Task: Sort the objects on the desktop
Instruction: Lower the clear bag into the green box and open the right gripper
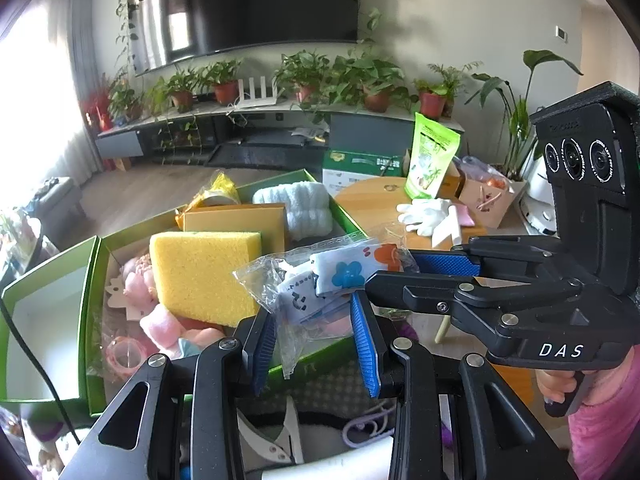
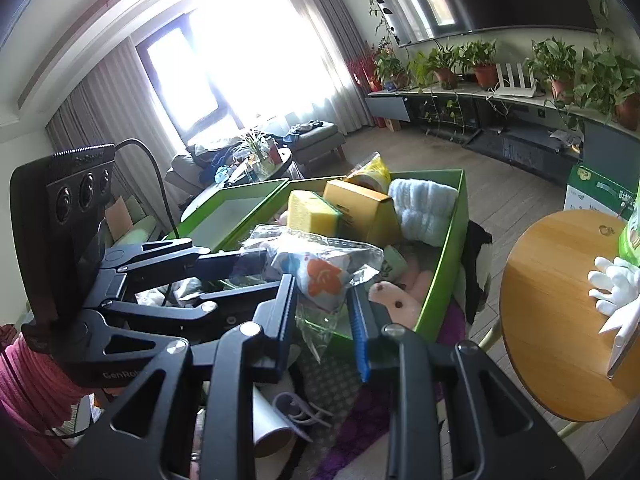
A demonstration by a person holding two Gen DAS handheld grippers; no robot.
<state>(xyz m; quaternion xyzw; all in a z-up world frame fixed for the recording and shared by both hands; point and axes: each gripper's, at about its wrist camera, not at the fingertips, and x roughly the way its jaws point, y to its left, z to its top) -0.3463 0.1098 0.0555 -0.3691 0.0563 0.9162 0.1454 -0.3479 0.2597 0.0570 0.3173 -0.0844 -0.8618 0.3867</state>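
Both grippers hold one thing between them: a clear crinkly plastic bag of patterned socks (image 1: 320,280), white and pale blue with a blue flower and an orange one. The left gripper (image 1: 316,340) has its blue ribbed pads drawn narrow on the bag's lower end; the right gripper (image 2: 324,316), seen in the left wrist view coming in from 3 o'clock, is likewise clamped on the opposite end (image 1: 400,264). The bag hangs just above the near rim of the open green cardboard box (image 1: 92,280).

To do this step well, I judge the two hands should travel together so the thin film neither stretches nor tears, bring the bag over a free spot, and let go only once it rests. Free space is scarce: a yellow sponge block (image 1: 204,272) sits at 10 o'clock from the bag, a mustard cardboard carton (image 1: 240,220) and a pale blue folded towel (image 1: 304,208) lie toward 12 o'clock, and pink plush bits (image 1: 160,324) fill the floor of the box at 9 o'clock.

A round wooden table (image 2: 560,320) stands at 3 o'clock in the right wrist view, carrying white gloves (image 2: 616,284). Beyond are wood flooring, a long low shelf of potted plants (image 1: 340,84) under a dark wall screen (image 1: 248,4), and a bright curtained window (image 2: 248,48).
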